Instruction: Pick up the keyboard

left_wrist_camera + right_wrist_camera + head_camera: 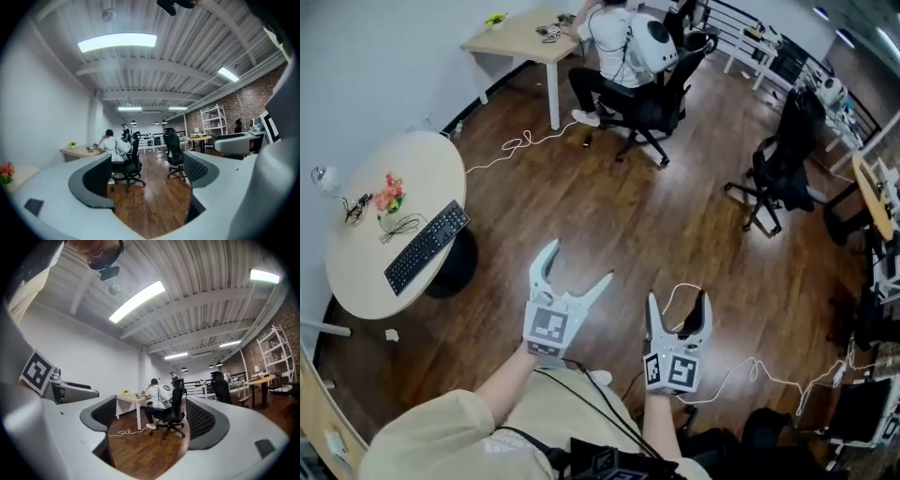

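Note:
A black keyboard lies on the round cream table at the left of the head view. Both grippers hang in mid-air over the wooden floor, well to the right of that table. My left gripper is open, its white jaws spread wide with nothing between them. My right gripper is open too and holds nothing. In the left gripper view my left gripper points level into the room; in the right gripper view my right gripper does the same. The keyboard shows in neither gripper view.
On the round table are pink flowers, a coiled black cable and a small lamp. A person sits in a black office chair at a square table. Another black chair stands right. White cables trail on the floor.

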Available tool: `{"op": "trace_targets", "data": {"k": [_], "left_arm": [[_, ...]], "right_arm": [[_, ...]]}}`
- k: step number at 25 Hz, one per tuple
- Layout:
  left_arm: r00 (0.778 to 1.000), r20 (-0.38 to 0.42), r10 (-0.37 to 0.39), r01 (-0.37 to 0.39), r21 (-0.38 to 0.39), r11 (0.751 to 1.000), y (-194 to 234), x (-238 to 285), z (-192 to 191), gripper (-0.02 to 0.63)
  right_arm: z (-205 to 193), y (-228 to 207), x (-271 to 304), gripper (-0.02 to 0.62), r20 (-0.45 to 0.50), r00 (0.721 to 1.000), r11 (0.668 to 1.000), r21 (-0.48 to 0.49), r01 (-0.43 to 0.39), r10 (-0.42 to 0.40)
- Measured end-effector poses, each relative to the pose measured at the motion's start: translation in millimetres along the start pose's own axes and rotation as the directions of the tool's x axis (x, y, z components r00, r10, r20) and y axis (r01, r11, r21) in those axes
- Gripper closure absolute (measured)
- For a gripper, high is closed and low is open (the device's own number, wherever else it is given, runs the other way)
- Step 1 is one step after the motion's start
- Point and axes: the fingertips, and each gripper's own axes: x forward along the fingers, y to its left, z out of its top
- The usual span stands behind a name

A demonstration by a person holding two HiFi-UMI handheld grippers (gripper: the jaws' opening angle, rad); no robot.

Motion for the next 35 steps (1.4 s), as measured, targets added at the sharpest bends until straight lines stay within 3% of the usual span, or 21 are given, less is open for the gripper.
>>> {"op": "trace_targets", "data": {"k": [4,7,10,13,15,19,22,27,29,32,33,35], "left_arm": [[0.996,-0.010,0.087,-0.087,-0.022,0.996,63.3,-41.1,-13.7,0.158],[0.984,-0.012,0.179,-0.179,-0.081,0.980,111.9,-68.6,-21.5,0.158],[0.969,-0.020,0.247,-0.247,-0.085,0.965,157.3,-100.8,-31.3,0.158],[0.951,-0.032,0.307,-0.308,-0.047,0.950,205.8,-137.2,-44.2,0.170],[0.928,-0.042,0.371,-0.373,-0.047,0.927,240.2,-162.6,-53.0,0.173],[0.832,-0.077,0.549,-0.554,-0.110,0.825,300.0,-228.0,-73.0,0.173],[0.756,-0.107,0.645,-0.654,-0.105,0.749,336.0,-272.9,-88.9,0.173],[0.621,-0.160,0.767,-0.784,-0.126,0.608,382.8,-320.1,-113.0,0.173],[0.566,-0.189,0.802,-0.824,-0.125,0.552,401.3,-331.9,-127.0,0.173],[0.465,-0.207,0.861,-0.885,-0.127,0.447,435.0,-343.5,-138.6,0.173],[0.440,-0.206,0.874,-0.898,-0.115,0.425,446.3,-345.4,-141.8,0.176],[0.412,-0.215,0.886,-0.911,-0.090,0.402,469.1,-345.8,-150.1,0.178]], "right_arm": [[-0.4,78.4,23.5,0.112,-0.028,0.992,0.992,0.013,-0.123,0.123],[-7.2,132.2,53.1,0.123,-0.047,0.975,0.976,0.004,-0.217,0.217],[-11.0,184.5,84.8,0.124,-0.047,0.954,0.955,0.031,-0.295,0.296],[-12.0,251.0,114.2,0.124,-0.044,0.917,0.918,0.029,-0.396,0.397],[-19.2,303.7,133.3,0.124,-0.047,0.871,0.872,0.050,-0.487,0.489],[-43.7,421.4,150.3,0.124,-0.085,0.714,0.719,0.079,-0.691,0.695],[-48.3,493.0,159.8,0.124,-0.094,0.603,0.610,0.080,-0.788,0.792],[-71.5,573.1,188.2,0.124,-0.120,0.468,0.482,0.129,-0.867,0.875],[-85.5,602.0,201.1,0.124,-0.137,0.400,0.418,0.156,-0.895,0.906],[-104.9,638.9,231.2,0.124,-0.144,0.317,0.341,0.197,-0.919,0.937],[-110.8,649.5,241.8,0.124,-0.148,0.292,0.319,0.206,-0.925,0.945],[-122.8,669.9,261.7,0.124,-0.167,0.237,0.270,0.211,-0.940,0.957]]}}
